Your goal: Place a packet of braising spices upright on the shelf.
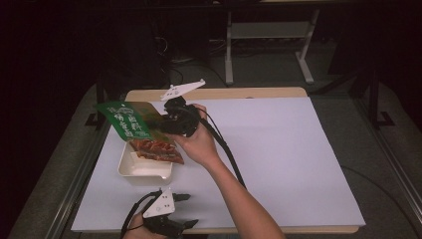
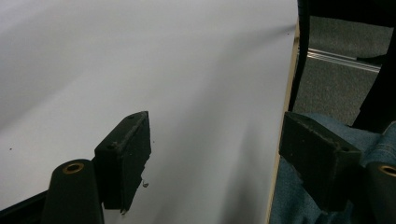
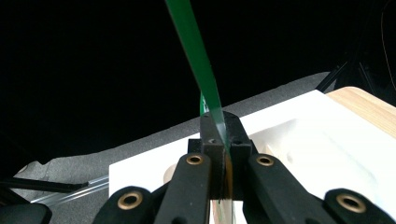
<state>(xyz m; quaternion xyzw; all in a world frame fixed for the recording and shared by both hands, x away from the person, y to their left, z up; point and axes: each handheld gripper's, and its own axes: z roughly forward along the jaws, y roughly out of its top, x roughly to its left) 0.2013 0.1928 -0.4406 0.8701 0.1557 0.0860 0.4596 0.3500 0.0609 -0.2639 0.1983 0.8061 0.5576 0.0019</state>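
Observation:
A green snack bag [image 1: 128,119] with a clear lower part that shows reddish-brown food [image 1: 158,150] hangs tilted over a white tray [image 1: 145,174] at the table's left. My right gripper [image 1: 165,122] is shut on the bag's edge; in the right gripper view the thin green film [image 3: 196,60] rises from between the closed jaws of the right gripper [image 3: 219,123], with the tray [image 3: 327,154] below. Whether the bag touches the tray I cannot tell. My left gripper [image 1: 191,209] rests at the table's near edge, open with nothing between the jaws of the left gripper [image 2: 215,126].
A white sheet [image 1: 278,149] covers the wooden table, with wide free room to the right of the tray. The right gripper's cable [image 1: 229,154] trails along the forearm. The table's near edge [image 2: 285,116] and a person's jeans [image 2: 299,205] appear in the left gripper view.

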